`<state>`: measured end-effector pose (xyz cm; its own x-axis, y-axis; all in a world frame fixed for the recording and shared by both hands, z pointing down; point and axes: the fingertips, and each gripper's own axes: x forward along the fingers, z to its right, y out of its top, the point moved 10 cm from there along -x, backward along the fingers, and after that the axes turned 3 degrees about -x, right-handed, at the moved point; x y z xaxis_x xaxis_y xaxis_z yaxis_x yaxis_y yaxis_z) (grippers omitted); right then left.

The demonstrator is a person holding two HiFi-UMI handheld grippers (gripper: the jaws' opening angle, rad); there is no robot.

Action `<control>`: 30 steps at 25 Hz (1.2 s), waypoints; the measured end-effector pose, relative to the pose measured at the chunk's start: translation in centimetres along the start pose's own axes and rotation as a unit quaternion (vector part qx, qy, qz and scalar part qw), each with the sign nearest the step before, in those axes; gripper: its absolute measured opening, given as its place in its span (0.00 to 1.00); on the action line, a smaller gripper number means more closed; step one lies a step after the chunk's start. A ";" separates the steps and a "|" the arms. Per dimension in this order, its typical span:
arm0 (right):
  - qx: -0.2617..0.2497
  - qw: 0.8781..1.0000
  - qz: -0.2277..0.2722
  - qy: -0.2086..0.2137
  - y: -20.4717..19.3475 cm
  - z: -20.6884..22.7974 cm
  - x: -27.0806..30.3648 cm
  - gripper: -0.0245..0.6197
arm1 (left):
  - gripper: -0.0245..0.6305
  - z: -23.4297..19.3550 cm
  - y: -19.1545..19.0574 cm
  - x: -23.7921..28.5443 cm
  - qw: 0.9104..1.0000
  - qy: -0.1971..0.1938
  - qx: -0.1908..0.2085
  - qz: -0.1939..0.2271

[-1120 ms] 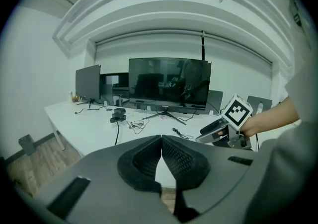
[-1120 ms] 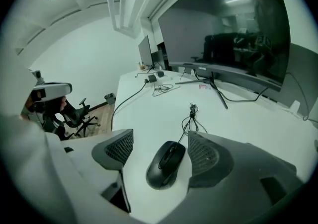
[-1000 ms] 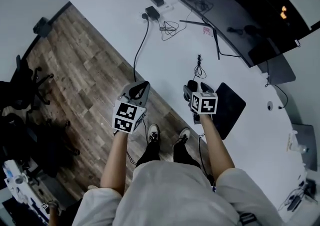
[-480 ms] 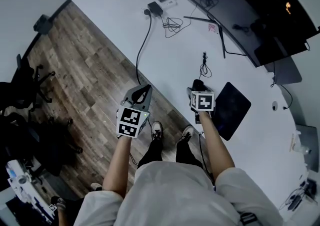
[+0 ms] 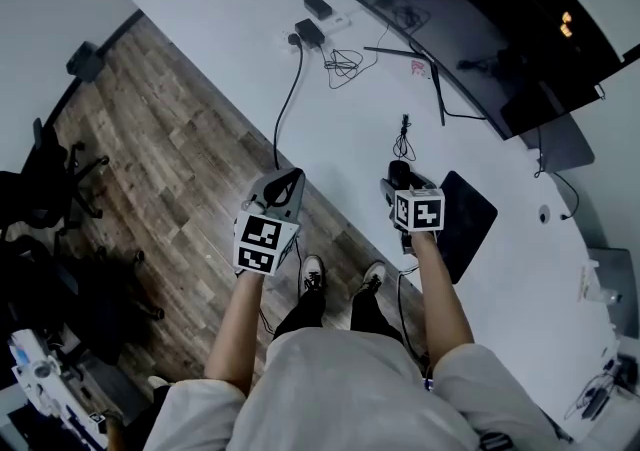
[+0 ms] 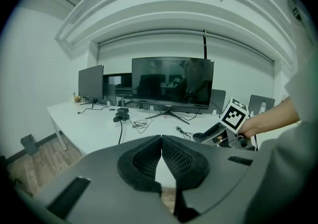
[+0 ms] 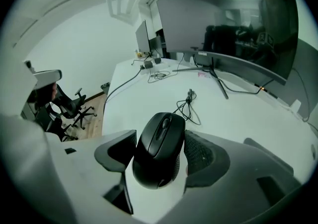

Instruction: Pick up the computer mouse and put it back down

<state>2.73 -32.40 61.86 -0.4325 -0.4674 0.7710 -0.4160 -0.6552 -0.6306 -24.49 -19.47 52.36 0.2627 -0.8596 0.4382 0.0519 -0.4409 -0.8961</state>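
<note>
The black computer mouse (image 7: 159, 148) rests on the white desk (image 5: 340, 119) near its front edge, its coiled cable (image 7: 189, 103) lying just beyond it. My right gripper (image 7: 160, 138) straddles the mouse from behind; its jaws are closing and both pads meet the mouse's sides. In the head view the right gripper (image 5: 398, 179) sits beside a black mouse pad (image 5: 462, 221), and the mouse is mostly hidden under it. My left gripper (image 5: 290, 179) hovers at the desk's front edge, over the wooden floor. It is shut with nothing in it, its tips touching (image 6: 161, 138).
A wide monitor (image 6: 172, 81) and a second screen (image 6: 91, 83) stand at the back of the desk. Power adapters (image 5: 308, 31) and loose cables (image 5: 342, 61) lie at the far left. Office chairs (image 5: 50, 179) stand on the wooden floor (image 5: 170, 159).
The right gripper's jaws have drawn in around the mouse. The left gripper has stayed where it was.
</note>
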 end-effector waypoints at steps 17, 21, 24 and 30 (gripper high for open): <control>-0.041 0.984 0.170 -0.042 6.5 0.0 -16.3 0.49 | 0.07 3.6 8.8 -1.1 0.989 -0.094 0.064 0.098; -0.036 0.981 0.178 -0.067 5.2 1.5 -19.3 0.49 | 0.07 6.3 10.2 0.3 0.983 -0.128 0.077 0.105; -0.026 0.981 0.175 -0.078 3.9 3.3 -20.7 0.49 | 0.07 8.7 10.6 1.1 0.980 -0.147 0.087 0.099; 0.000 0.985 0.145 -0.089 -0.3 7.4 -21.4 0.49 | 0.07 13.3 10.1 3.3 0.977 -0.174 0.090 0.080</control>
<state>18.06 -26.64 46.19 -0.3863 -0.7315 0.5619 -0.2961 -0.4785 -0.8266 -10.31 -23.30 43.82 0.5910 -0.7603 0.2695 0.1446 -0.2289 -0.9627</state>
